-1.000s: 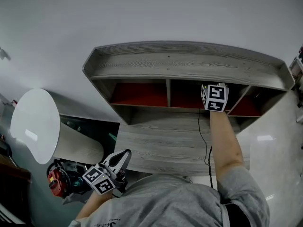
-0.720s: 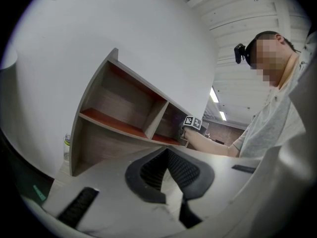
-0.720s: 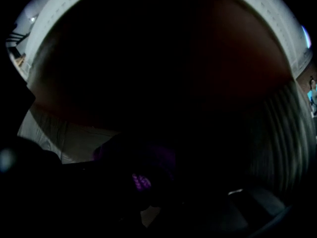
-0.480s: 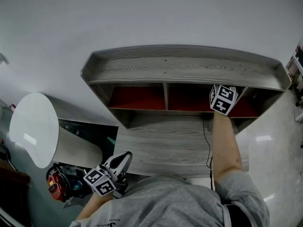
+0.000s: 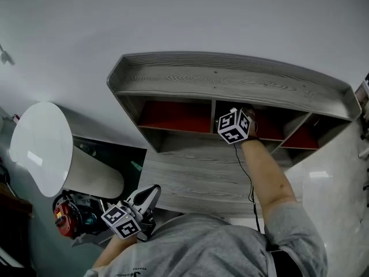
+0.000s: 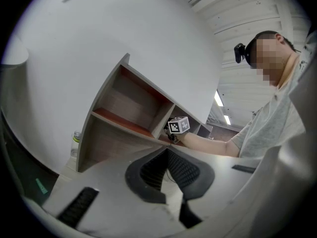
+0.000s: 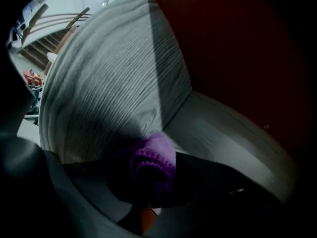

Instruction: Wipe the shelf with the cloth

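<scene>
A grey wood-grain shelf unit (image 5: 230,77) with red-backed compartments stands on a desk against a white wall. My right gripper (image 5: 245,117) reaches into the middle compartment, its marker cube at the opening. In the right gripper view it (image 7: 151,175) is shut on a purple knitted cloth (image 7: 153,160), which presses against the grey shelf floor (image 7: 114,78) near the red back panel (image 7: 237,48). My left gripper (image 5: 151,192) hangs low at the desk's near left edge, jaws together with nothing in them. In the left gripper view it (image 6: 167,170) points toward the shelf unit (image 6: 124,118).
A white round-topped table (image 5: 40,149) stands at the left, with a red tool (image 5: 63,221) on the floor below it. A black cable (image 5: 249,180) trails from my right gripper across the desk top (image 5: 196,175). A plastic bottle (image 6: 75,143) stands left of the shelf unit.
My right gripper has swept left along the shelf with the cloth, from the right part of the middle compartment toward its left divider. The left gripper has stayed put.
</scene>
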Action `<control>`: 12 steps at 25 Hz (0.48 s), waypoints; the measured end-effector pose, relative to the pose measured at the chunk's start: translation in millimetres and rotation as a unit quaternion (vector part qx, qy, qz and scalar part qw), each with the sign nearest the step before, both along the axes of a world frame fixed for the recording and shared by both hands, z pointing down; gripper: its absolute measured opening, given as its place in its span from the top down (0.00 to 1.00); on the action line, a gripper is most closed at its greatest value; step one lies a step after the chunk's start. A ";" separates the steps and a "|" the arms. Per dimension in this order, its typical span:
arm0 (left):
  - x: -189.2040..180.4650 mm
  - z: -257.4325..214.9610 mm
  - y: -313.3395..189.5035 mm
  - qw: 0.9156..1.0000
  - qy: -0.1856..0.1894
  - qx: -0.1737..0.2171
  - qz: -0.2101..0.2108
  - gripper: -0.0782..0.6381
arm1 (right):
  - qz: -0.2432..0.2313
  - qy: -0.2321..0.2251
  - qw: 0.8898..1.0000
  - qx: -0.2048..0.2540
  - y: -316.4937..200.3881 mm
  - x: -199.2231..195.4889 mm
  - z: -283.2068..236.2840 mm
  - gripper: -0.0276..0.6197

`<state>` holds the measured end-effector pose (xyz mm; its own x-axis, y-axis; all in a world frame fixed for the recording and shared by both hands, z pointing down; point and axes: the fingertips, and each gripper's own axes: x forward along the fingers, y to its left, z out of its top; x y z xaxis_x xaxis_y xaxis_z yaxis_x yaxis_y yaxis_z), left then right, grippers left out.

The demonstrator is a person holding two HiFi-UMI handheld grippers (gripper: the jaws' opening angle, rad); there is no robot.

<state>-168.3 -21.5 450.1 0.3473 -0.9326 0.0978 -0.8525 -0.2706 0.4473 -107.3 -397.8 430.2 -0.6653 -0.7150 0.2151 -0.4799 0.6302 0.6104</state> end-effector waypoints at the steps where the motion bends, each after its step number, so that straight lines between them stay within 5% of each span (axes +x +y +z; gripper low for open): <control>1: -1.6 0.7 0.2 1.000 0.000 -0.001 -0.002 0.87 | 0.001 0.006 1.000 0.004 -1.0 0.1 -0.1 0.86; 6: 6.3 1.8 -6.7 1.000 0.005 0.002 0.010 0.87 | 0.046 0.034 0.998 0.001 -16.7 45.3 10.8 0.86; 12: 23.7 1.2 -23.9 0.999 0.009 0.005 0.040 0.87 | 0.186 0.094 0.978 0.002 -55.3 164.9 29.2 0.86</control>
